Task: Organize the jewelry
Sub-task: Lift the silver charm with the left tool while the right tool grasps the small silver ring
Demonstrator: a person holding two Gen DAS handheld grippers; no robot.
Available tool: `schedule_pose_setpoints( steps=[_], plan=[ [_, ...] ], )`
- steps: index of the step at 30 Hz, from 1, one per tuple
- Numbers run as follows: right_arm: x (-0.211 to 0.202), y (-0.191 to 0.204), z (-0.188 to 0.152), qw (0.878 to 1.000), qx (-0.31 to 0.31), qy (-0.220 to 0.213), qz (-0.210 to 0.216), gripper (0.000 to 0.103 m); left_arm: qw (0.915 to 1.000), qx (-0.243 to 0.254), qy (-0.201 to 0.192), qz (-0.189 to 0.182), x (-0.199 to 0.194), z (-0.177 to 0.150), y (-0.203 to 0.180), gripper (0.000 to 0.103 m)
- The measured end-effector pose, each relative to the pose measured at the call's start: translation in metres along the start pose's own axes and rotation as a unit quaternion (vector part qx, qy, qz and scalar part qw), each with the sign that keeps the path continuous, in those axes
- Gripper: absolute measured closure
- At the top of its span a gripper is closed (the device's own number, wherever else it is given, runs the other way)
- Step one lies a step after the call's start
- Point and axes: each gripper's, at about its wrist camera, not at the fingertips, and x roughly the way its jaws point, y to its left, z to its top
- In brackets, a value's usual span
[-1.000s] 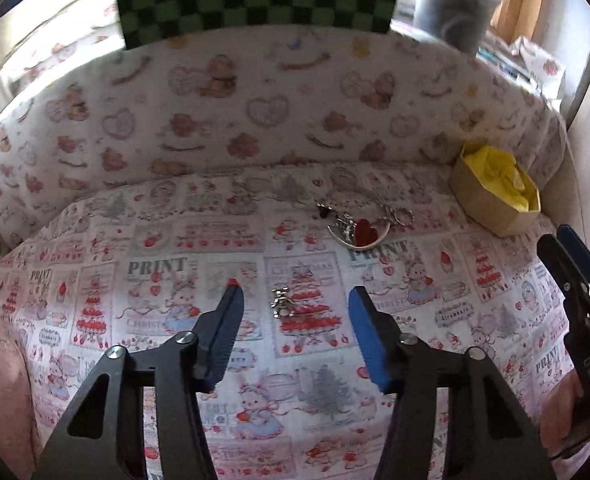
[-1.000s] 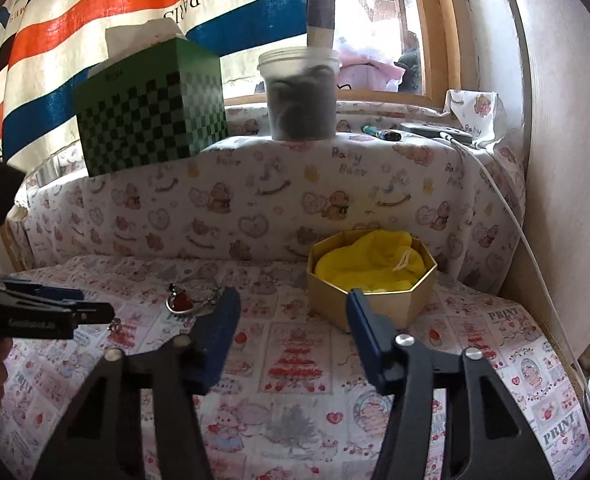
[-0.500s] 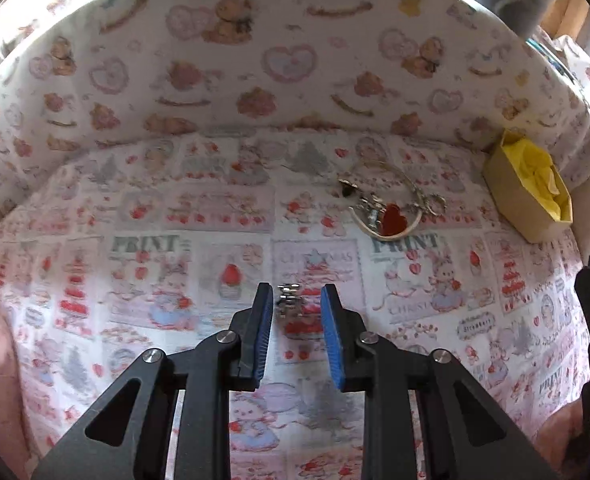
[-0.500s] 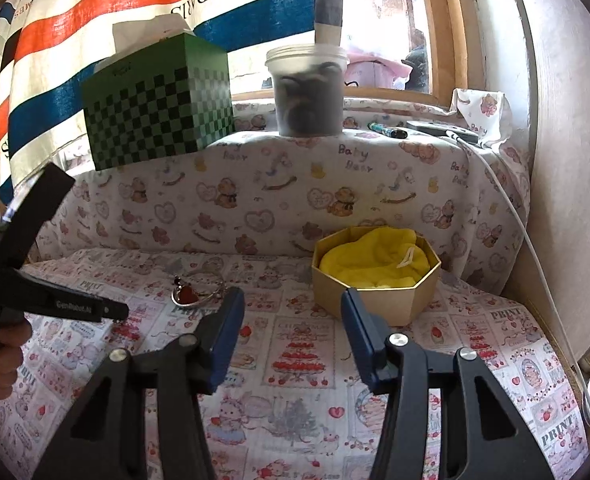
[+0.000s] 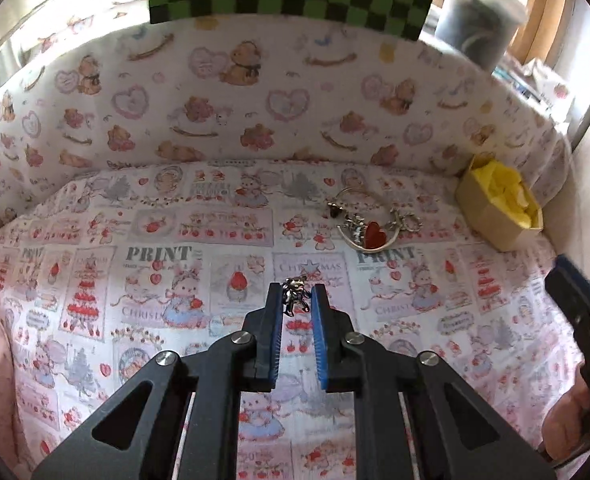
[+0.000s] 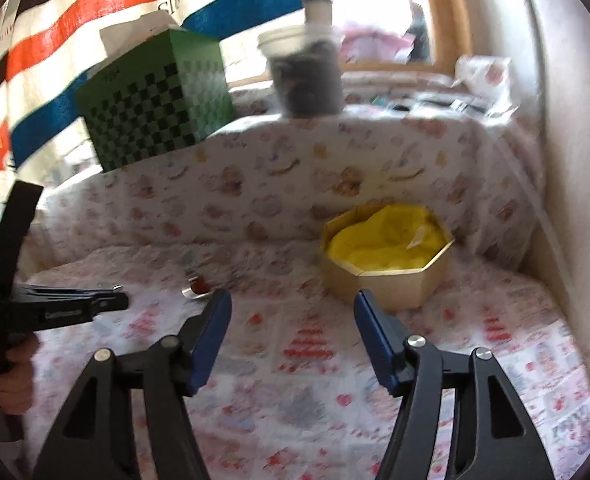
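A small silver charm (image 5: 295, 300) lies on the printed cloth between the tips of my left gripper (image 5: 296, 292). Its jaws are closing and the blue pads touch the charm's sides. A bracelet with a red heart (image 5: 371, 232) and other silver pieces lies farther back to the right. An octagonal box lined with yellow tissue (image 5: 499, 208) stands at the far right. In the right wrist view my right gripper (image 6: 291, 300) hangs above the cloth in front of that box (image 6: 391, 288). Its jaws are opening with nothing between them. The left gripper (image 6: 115, 300) shows at that view's left edge.
A cloth-covered ledge with a bear print rises behind the work area. On it stand a green checkered tissue box (image 6: 155, 116) and a grey plastic tub (image 6: 307, 76). A wall closes the right side. A hand (image 6: 11, 376) holds the left tool.
My left gripper's jaws have gone from wide apart to closed around the silver charm. The right gripper's jaws have spread wider and its view has tilted and blurred.
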Motion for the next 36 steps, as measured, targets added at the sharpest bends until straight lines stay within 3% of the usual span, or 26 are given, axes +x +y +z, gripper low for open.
schedule_pose_setpoints(
  steps=[2, 5, 13, 15, 16, 17, 19, 20, 23, 27, 33, 36],
  plan=[
    [-0.005, 0.005, 0.003, 1.0, -0.017, 0.004, 0.021, 0.037, 0.9999, 0.012, -0.006, -0.01, -0.011, 0.003, 0.001, 0.09],
    [-0.009, 0.016, 0.005, 0.998, -0.05, 0.002, 0.024, 0.035, 0.9986, 0.031, -0.036, 0.022, -0.019, 0.006, -0.003, 0.09],
    [0.019, 0.039, 0.037, 0.993, -0.049, 0.092, 0.063, 0.035, 0.9971, -0.012, -0.066, 0.036, -0.035, 0.014, 0.027, 0.09],
    [0.035, 0.045, 0.043, 0.992, -0.043, 0.111, 0.048, 0.035, 0.9966, -0.017, -0.062, 0.051, -0.024, 0.016, 0.032, 0.09],
    [0.048, 0.049, 0.045, 0.991, -0.04, 0.123, 0.035, 0.04, 0.9973, -0.018, -0.048, 0.053, -0.016, 0.016, 0.034, 0.09],
    [0.057, 0.049, 0.045, 0.991, -0.034, 0.131, 0.026, 0.054, 0.9979, -0.019, -0.036, 0.051, -0.009, 0.015, 0.035, 0.09],
    [0.08, 0.051, 0.043, 0.987, -0.024, 0.156, 0.013, 0.069, 0.9981, -0.024, -0.023, 0.052, 0.001, 0.015, 0.043, 0.09],
    [0.091, 0.053, 0.042, 0.986, -0.03, 0.164, -0.001, 0.074, 0.9976, -0.024, -0.022, 0.061, 0.004, 0.014, 0.045, 0.09],
    [0.116, 0.053, 0.041, 0.986, -0.036, 0.157, -0.052, 0.078, 0.9949, -0.026, -0.03, 0.093, 0.008, 0.012, 0.054, 0.09],
    [0.137, 0.047, 0.037, 0.982, -0.037, 0.166, -0.082, 0.078, 0.9936, -0.053, -0.02, 0.098, 0.008, 0.013, 0.067, 0.09],
    [0.156, 0.045, 0.033, 0.982, -0.03, 0.177, -0.059, 0.085, 0.9925, -0.037, -0.032, 0.112, 0.0, 0.015, 0.058, 0.09],
    [0.168, 0.045, 0.034, 0.98, -0.034, 0.189, -0.049, 0.087, 0.9958, -0.054, -0.014, 0.072, -0.004, 0.013, 0.059, 0.09]
  ],
)
